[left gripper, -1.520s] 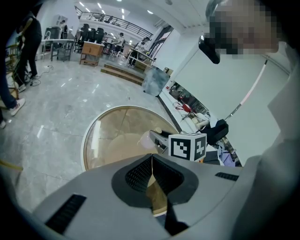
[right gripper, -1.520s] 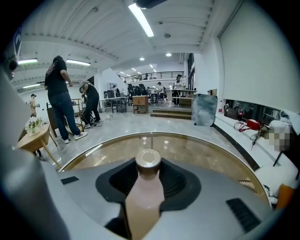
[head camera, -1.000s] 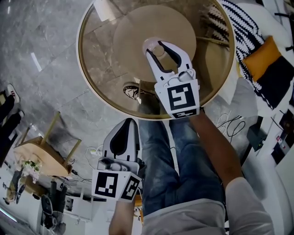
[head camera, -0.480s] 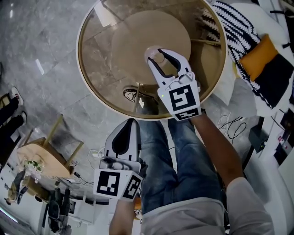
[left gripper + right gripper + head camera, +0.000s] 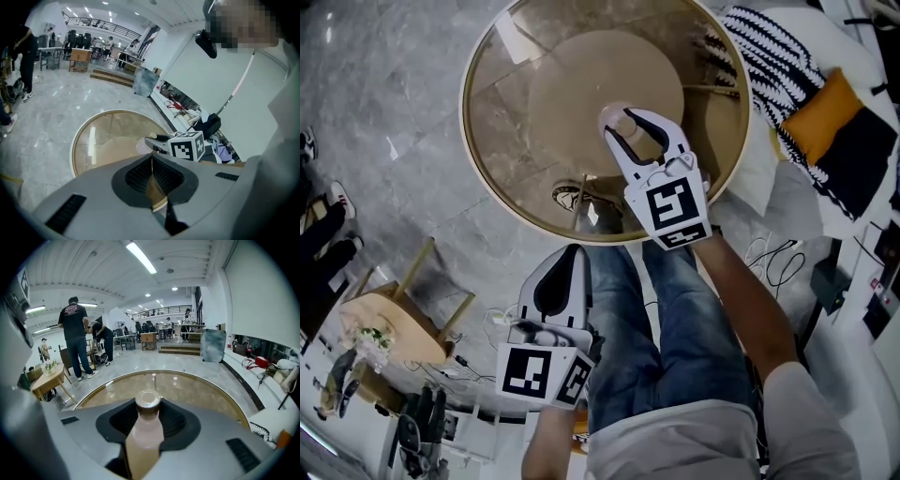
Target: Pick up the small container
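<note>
**Head view.** The right gripper [image 5: 628, 119] reaches over the round glass bench [image 5: 469, 122], which fills the upper centre of the frame. Its marker cube [image 5: 670, 206] faces the camera. The left gripper [image 5: 573, 253] is held low at lower centre, off the bench edge and beside the person's jeans [image 5: 675, 328]. A shoe [image 5: 572, 187] shows through the glass near the lower rim. An orange cushion [image 5: 830, 117] and a black-and-white throw [image 5: 769, 47] lie at upper right. A small wooden table [image 5: 375, 314] stands at lower left.

**Right gripper view.** The jaws are clenched on a bottle [image 5: 145, 437]. It is pale pink with a brownish cap and stands upright in the centre of the frame, one pad on each side of its body. The glass top lies behind and below it. Whether its base touches the glass cannot be told. People [image 5: 75, 333] stand on the grey floor at middle left.

**Left gripper view.** The jaws are pressed together along a single seam, with nothing gripped between them. Beyond them, at frame centre, the right gripper and the bottle appear above the bench.
</note>
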### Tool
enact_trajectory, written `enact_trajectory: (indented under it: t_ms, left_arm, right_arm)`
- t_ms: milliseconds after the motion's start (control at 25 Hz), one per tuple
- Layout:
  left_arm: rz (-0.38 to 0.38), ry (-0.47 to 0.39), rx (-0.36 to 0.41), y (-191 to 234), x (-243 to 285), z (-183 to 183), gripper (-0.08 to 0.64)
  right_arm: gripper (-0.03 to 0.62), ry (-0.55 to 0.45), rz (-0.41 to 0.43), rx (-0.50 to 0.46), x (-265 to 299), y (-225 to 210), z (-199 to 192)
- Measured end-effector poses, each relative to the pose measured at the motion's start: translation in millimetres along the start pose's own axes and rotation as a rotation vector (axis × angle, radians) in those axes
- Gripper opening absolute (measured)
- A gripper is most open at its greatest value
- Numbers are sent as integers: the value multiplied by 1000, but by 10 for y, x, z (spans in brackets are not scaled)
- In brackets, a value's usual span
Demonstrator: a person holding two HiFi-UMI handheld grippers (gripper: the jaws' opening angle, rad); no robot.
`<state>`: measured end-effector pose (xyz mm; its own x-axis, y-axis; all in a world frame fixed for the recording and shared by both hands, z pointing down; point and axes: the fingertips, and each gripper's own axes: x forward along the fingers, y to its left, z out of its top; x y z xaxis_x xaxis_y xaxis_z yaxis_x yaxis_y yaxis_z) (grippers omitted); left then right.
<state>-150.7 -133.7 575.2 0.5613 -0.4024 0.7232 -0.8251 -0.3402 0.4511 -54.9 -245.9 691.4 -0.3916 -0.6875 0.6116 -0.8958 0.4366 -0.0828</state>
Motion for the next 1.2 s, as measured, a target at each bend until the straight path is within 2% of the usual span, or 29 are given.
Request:
enact_trajectory:
  t_ms: [440, 1200]
  left_arm:
    - [3, -14, 21, -118, -96, 47, 18]
    - [15, -60, 10, -275, -272, 162, 18]
  right_arm:
    - [147, 10, 23, -24, -133, 39, 36]
    - [147, 34, 60, -49, -377, 87, 157]
